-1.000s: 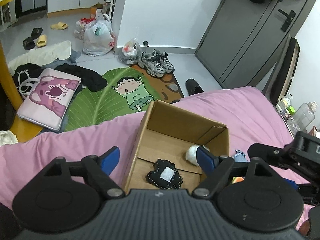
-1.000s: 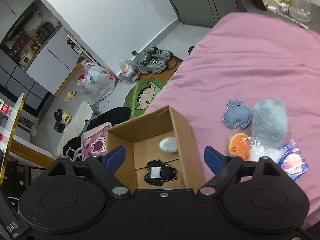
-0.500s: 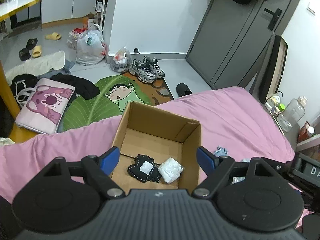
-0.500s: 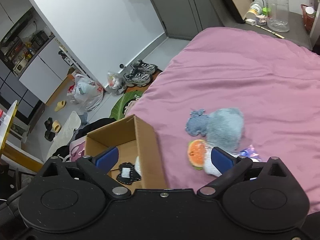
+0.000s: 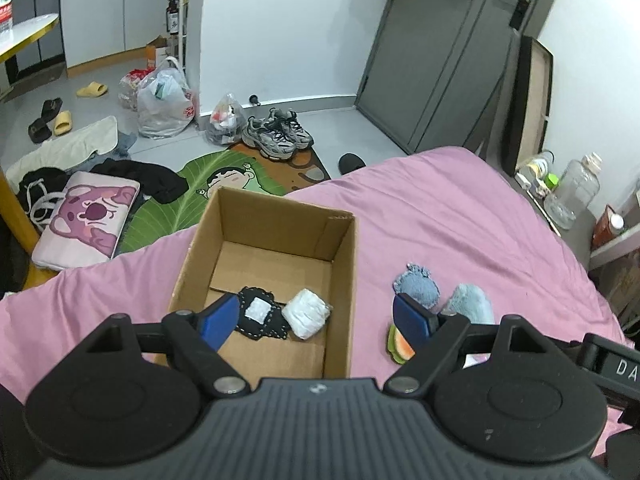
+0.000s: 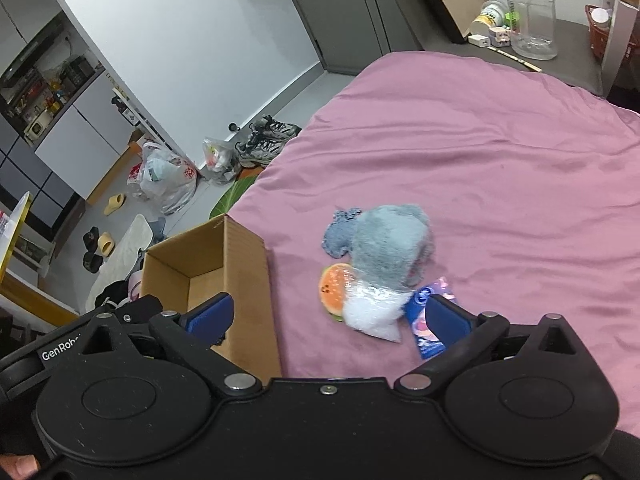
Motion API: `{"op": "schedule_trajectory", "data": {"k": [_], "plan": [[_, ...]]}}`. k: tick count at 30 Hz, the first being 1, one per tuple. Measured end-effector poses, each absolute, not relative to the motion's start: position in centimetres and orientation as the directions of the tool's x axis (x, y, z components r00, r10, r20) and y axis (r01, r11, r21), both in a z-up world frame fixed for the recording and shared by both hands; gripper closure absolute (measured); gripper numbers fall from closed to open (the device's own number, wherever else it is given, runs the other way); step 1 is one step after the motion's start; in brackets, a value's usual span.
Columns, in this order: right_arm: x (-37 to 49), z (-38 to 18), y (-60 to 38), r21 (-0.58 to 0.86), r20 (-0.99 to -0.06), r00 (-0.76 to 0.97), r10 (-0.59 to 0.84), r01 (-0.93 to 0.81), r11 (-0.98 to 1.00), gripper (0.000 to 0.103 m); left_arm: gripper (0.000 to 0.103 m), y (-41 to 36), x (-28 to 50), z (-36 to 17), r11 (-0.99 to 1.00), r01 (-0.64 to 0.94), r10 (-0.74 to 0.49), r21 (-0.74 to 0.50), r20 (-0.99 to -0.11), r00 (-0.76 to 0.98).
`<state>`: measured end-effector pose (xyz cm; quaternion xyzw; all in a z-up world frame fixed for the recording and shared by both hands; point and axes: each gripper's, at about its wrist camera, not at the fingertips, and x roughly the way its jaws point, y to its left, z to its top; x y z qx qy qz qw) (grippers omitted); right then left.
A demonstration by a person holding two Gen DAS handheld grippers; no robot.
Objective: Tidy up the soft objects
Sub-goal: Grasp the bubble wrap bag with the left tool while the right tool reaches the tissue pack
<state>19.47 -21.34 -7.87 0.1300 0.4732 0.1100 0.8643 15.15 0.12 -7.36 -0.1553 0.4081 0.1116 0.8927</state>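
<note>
An open cardboard box (image 5: 340, 264) (image 6: 244, 256) stands on the pink bed. Inside it lie a black patch with a white square (image 5: 258, 314) and a white wrapped bundle (image 5: 306, 312). To its right on the cover sit a denim-blue piece (image 5: 416, 286) (image 6: 340, 234), a fluffy grey-blue toy (image 5: 472, 304) (image 6: 394, 246), an orange watermelon-slice piece (image 5: 400, 344) (image 6: 335, 286), a clear plastic bag (image 6: 372, 310) and a blue packet (image 6: 424, 328). My left gripper (image 5: 316, 318) hangs open over the box's near side, holding nothing. My right gripper (image 6: 326, 318) is open, empty, just short of the pile.
The pink bed cover (image 6: 500, 160) stretches beyond the pile. On the floor past the bed are a leaf mat (image 5: 192, 196), sneakers (image 5: 276, 134), plastic bags (image 5: 164, 108) and a pink pillow (image 5: 88, 220). A water jug (image 6: 530, 16) stands on the side table.
Both grippers drew back and to the right from the box. The white bundle now lies in the box beside the black patch. The right jaws spread wider, and the pile of soft things came before them.
</note>
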Motion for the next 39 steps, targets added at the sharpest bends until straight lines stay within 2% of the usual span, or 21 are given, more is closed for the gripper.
{"op": "schedule_trajectory", "data": {"k": [9, 16, 20, 25, 39], "plan": [[19.2, -9.2, -24.9, 0.373, -0.796, 0.505, 0.334, -0.025, 0.927, 0.000, 0.020, -2.9, 15.4, -7.4, 0.943, -0.298, 0.076, -0.149, -0.773, 0.630], [19.1, -10.8, -27.7, 0.396, -0.805, 0.497, 0.325, 0.040, 0.918, 0.000, 0.020, -5.4, 15.9, -7.9, 0.958, -0.243, 0.034, -0.149, -0.787, 0.616], [19.1, -11.6, -29.1, 0.453, -0.790, 0.492, 0.365, 0.069, 0.889, 0.001, 0.020, -7.0, 16.2, -8.4, 0.966, -0.226, 0.037, -0.128, -0.793, 0.608], [19.8, -13.1, -30.7, 0.509, -0.790, 0.468, 0.396, 0.141, 0.849, 0.009, 0.021, -8.7, 16.6, -9.1, 0.973, -0.205, 0.037, -0.110, -0.799, 0.600], [21.4, -16.2, -31.4, 0.561, -0.792, 0.400, 0.462, 0.177, 0.809, 0.016, 0.027, -12.0, 19.1, -12.8, 0.975, -0.190, 0.010, -0.115, -0.832, 0.555]]}}
